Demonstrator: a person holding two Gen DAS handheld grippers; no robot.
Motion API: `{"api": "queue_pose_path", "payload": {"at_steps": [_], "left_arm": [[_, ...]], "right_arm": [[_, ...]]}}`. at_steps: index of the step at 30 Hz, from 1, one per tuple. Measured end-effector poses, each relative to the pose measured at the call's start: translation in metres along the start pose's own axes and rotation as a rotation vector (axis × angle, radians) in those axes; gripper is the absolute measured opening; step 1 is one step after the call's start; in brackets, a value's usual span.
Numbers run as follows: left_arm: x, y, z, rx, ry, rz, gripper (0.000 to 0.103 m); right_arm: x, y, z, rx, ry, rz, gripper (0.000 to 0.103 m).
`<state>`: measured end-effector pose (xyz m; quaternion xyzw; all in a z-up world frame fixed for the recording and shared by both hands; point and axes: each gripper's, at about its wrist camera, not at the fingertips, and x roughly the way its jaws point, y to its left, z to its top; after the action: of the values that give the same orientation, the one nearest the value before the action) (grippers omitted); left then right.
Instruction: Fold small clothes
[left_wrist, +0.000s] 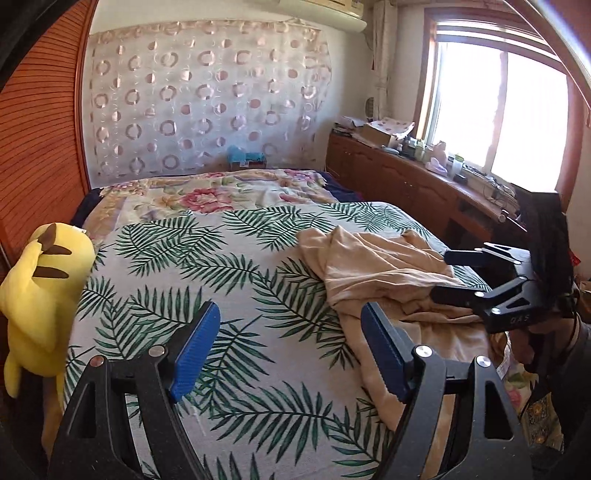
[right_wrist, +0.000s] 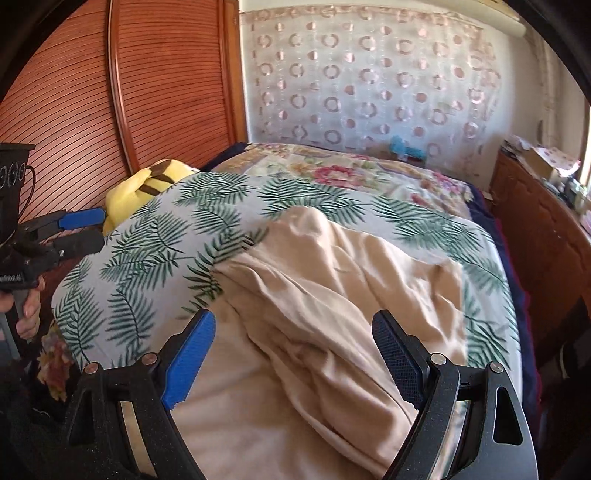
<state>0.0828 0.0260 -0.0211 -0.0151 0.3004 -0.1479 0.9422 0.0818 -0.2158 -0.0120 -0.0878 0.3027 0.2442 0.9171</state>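
Blue-padded fingers (right_wrist: 192, 358) of the right tool (right_wrist: 295, 354) stand wide apart just above a crumpled beige garment (right_wrist: 332, 295), with nothing pinched between them. That garment lies in a loose, wrinkled heap on the near right part of the bed, spread over a white cover printed with green palm fronds (right_wrist: 155, 236). Over the bare leaf print to the garment's left, the left tool (left_wrist: 291, 347) also hangs with its jaws wide and empty, the cloth's edge just beside its right finger. Each tool shows at the edge of the other's view, and a hand (right_wrist: 27, 314) grips the left one's handle. Farther up the bed lies a floral sheet (left_wrist: 207, 195). A yellow plush toy (left_wrist: 40, 291) sits at the bed's left edge against a slatted wooden panel (left_wrist: 37, 140). A wooden cabinet (left_wrist: 406, 181) runs under the bright window (left_wrist: 498, 110).
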Motion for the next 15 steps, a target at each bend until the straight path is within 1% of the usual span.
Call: {"api": "queue_pose_path", "payload": {"at_steps": [3, 6, 8, 12, 14, 15], "left_arm": [[-0.001, 0.007, -0.002, -0.013, -0.003, 0.006, 0.079], [0.001, 0.013, -0.007, -0.028, 0.000, 0.005, 0.079], [0.004, 0.016, -0.010, -0.039, 0.008, 0.004, 0.079], [0.008, 0.016, -0.016, -0.040, 0.027, 0.002, 0.079], [0.009, 0.014, -0.018, -0.039, 0.030, -0.002, 0.079], [0.009, 0.014, -0.018, -0.038, 0.031, -0.006, 0.079]], "right_arm": [[0.027, 0.006, 0.019, -0.016, 0.035, 0.045, 0.088], [0.059, 0.009, 0.035, -0.033, 0.095, 0.072, 0.088], [0.079, 0.010, 0.041, -0.049, 0.137, 0.088, 0.083], [0.118, 0.017, 0.052, -0.086, 0.211, 0.075, 0.081], [0.131, 0.021, 0.056, -0.107, 0.238, 0.062, 0.075], [0.135, 0.020, 0.056, -0.117, 0.246, 0.054, 0.066]]}}
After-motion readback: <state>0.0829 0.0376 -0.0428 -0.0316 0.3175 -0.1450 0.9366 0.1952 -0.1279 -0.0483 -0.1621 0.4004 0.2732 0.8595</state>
